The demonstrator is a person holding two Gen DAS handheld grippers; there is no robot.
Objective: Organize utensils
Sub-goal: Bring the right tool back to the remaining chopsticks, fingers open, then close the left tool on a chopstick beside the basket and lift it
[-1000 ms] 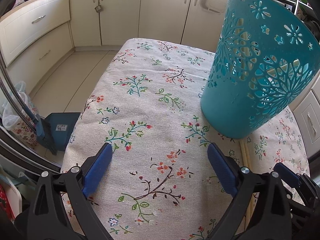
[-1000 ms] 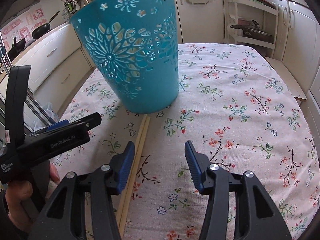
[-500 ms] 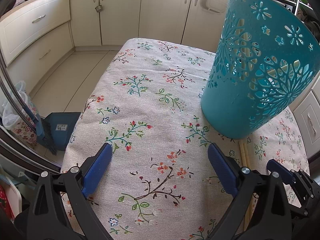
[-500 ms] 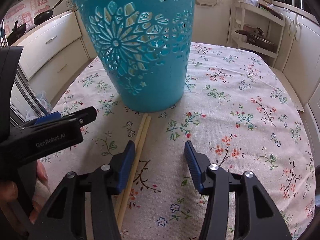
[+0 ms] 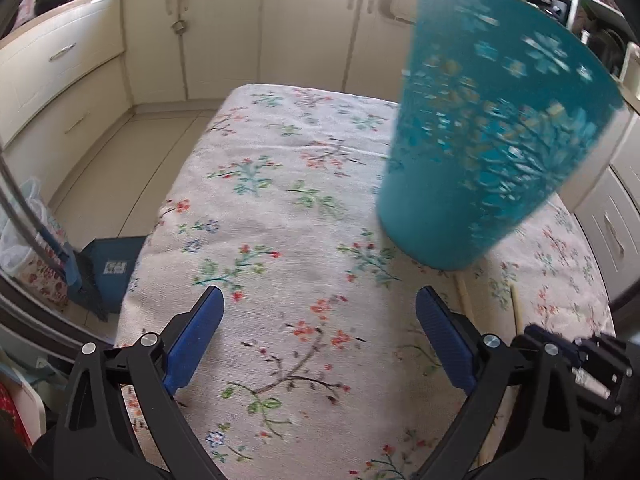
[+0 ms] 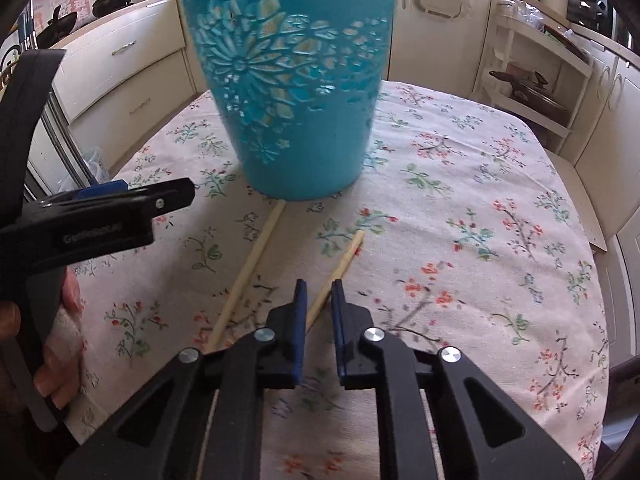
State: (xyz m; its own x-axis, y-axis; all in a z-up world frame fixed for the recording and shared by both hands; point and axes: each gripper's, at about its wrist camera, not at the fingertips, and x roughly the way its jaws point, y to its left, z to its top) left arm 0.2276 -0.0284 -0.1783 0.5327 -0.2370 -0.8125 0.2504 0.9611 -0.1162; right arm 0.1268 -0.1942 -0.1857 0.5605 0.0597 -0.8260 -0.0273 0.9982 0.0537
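A teal cut-out basket (image 6: pixel 292 100) stands upright on the flowered tablecloth (image 6: pixel 460 240). Two pale wooden chopsticks lie in front of it. One chopstick (image 6: pixel 256 256) rests flat, its far tip at the basket's foot. The other chopstick (image 6: pixel 346 254) runs between the blue pads of my right gripper (image 6: pixel 320 300), whose jaws are closing and pinch it near its lower half. In the left wrist view the basket (image 5: pixel 480 160) is at the right, both chopsticks (image 5: pixel 464 296) peek out beside it, and my left gripper (image 5: pixel 320 312) stands open over bare cloth.
Cream kitchen cabinets (image 5: pixel 224 32) ring the table. A blue dustpan (image 5: pixel 108 272) sits on the floor past the table's left edge. An open shelf with a pan (image 6: pixel 532 84) stands at the back right. A hand (image 6: pixel 60 344) holds the left gripper (image 6: pixel 120 212).
My right gripper's jaws have gone from wide apart to nearly together around one chopstick, which now lies angled away from the other. The left gripper has stayed open and almost still.
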